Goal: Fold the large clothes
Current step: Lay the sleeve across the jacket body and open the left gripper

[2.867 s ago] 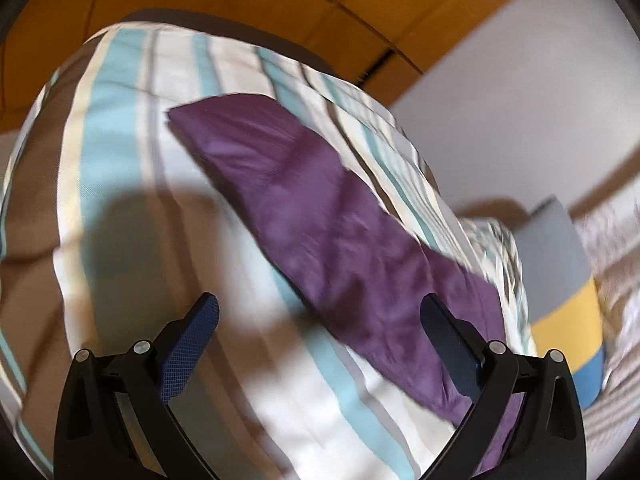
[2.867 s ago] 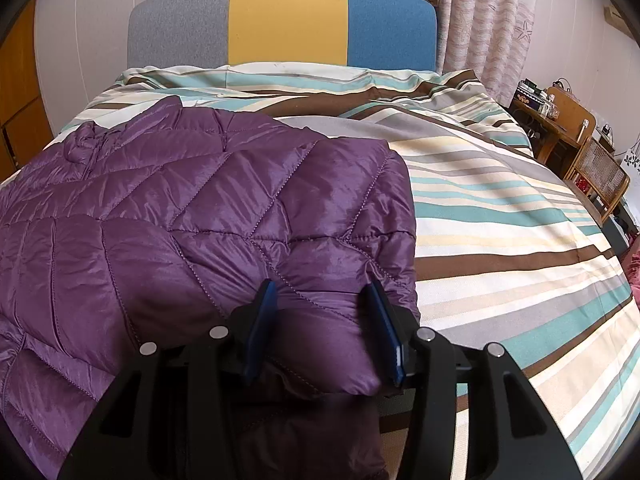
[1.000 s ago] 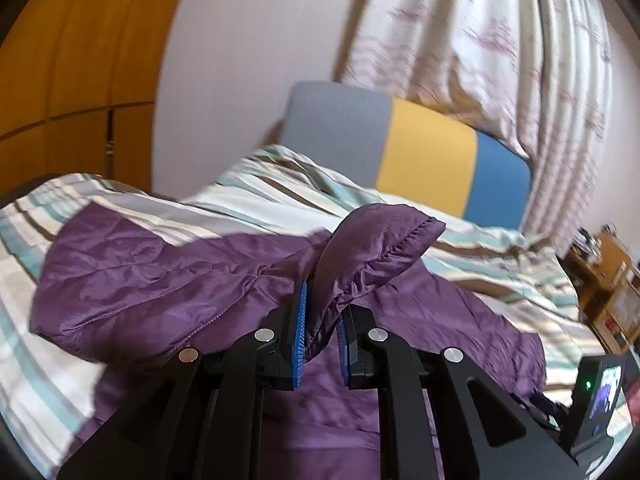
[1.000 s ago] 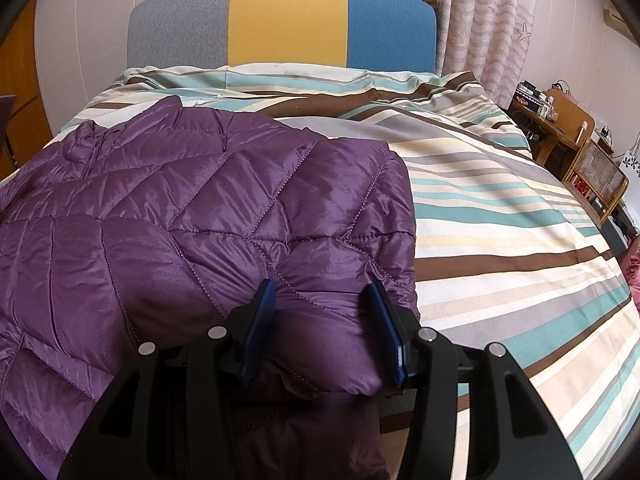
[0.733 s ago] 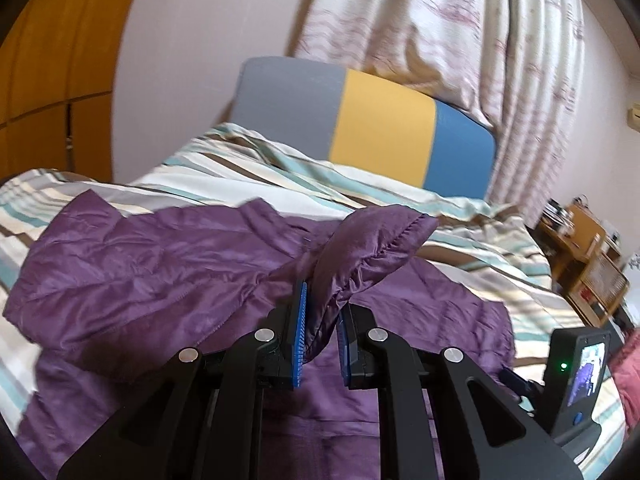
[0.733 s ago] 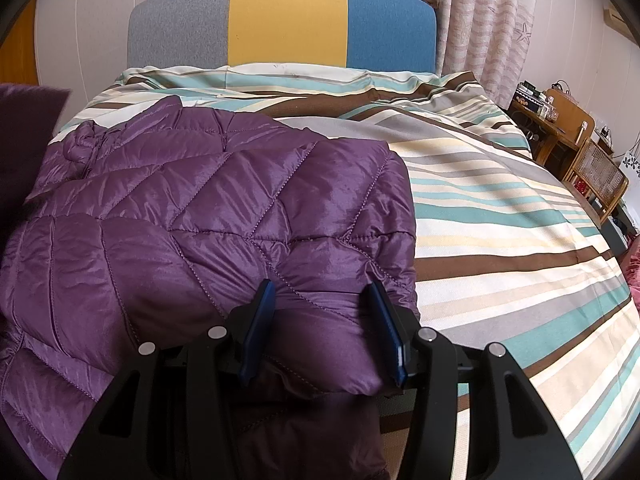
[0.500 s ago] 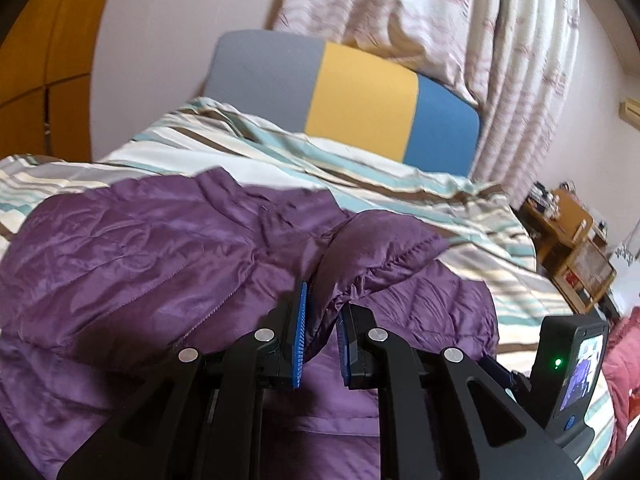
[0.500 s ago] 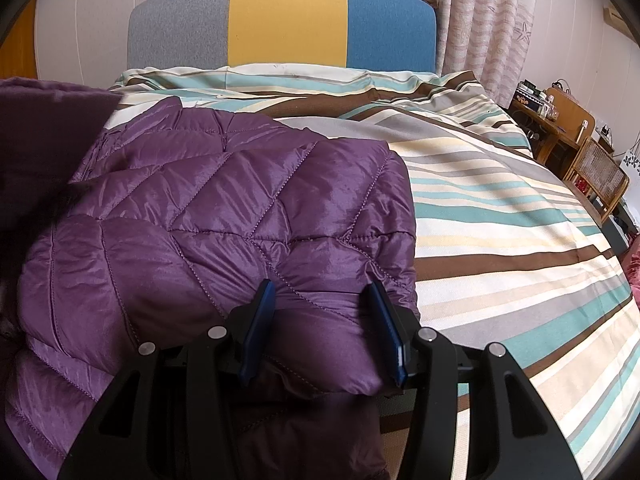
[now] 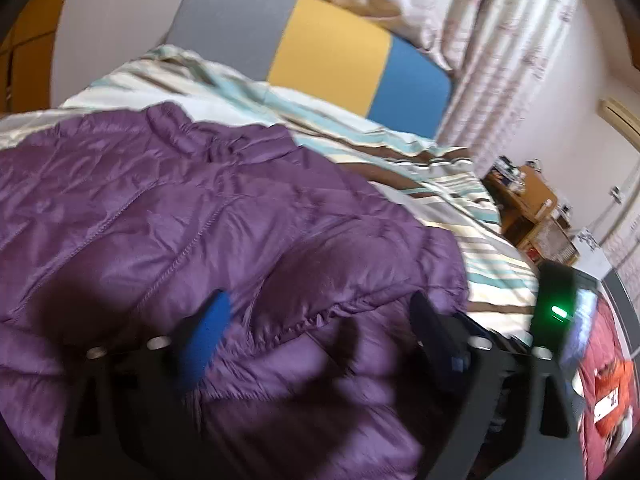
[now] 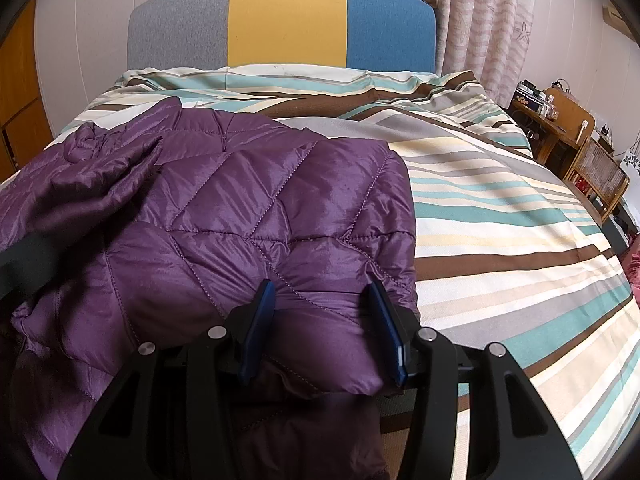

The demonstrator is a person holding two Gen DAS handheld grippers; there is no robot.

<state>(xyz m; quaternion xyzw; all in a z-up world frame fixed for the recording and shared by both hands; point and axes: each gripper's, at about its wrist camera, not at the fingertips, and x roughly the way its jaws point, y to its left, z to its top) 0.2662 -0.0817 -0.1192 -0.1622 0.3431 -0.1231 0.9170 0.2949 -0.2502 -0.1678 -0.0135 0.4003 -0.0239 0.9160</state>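
Note:
A purple quilted jacket (image 9: 200,208) (image 10: 280,208) lies spread on the striped bed. Its sleeve (image 9: 340,272) is folded across the body, and the ruffled cuff lies flat between the fingers of my left gripper (image 9: 318,300). That gripper's jaws are opening and stand wide, with the pads clear of the cloth. My right gripper (image 10: 321,287) sits at the jacket's near right corner, shut on a puffy fold of the hem. In the right wrist view the folded sleeve (image 10: 80,184) drapes over the jacket's left side.
The striped duvet (image 10: 500,220) covers the bed to the right of the jacket. A grey, yellow and blue headboard (image 10: 288,20) stands at the far end. Wooden furniture (image 10: 560,120) and curtains (image 10: 488,20) are at the right, and an orange wardrobe (image 10: 16,100) is at the left.
My left gripper carried the sleeve cuff across and down onto the jacket body, then opened and let it go. The right gripper has not moved.

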